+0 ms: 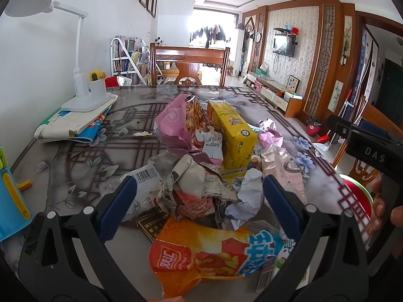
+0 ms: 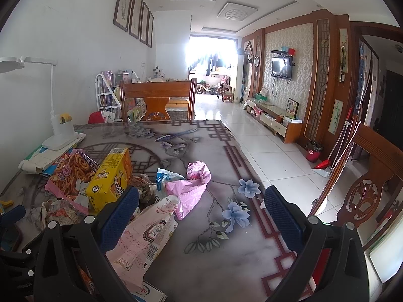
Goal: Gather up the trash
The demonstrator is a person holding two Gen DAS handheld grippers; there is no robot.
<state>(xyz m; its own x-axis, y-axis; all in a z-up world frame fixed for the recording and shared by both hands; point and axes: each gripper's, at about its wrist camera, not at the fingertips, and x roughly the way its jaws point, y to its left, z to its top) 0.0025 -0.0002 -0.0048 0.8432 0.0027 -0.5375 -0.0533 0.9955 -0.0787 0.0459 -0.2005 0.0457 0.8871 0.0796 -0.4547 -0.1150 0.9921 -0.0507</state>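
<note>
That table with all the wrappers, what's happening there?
A person holds two blue-padded grippers over a heap of trash on the patterned table. The left gripper is open around crumpled paper scraps, behind an orange snack bag. The right gripper hangs open, empty. The yellow cardboard box is untouched.

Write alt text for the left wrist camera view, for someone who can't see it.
The open left gripper hovers over a pile of crumpled wrappers on a patterned table, with an orange snack bag nearest and a yellow box standing behind. A white desk lamp sits on papers at the far left; the other gripper's black body shows at the right edge.
</note>
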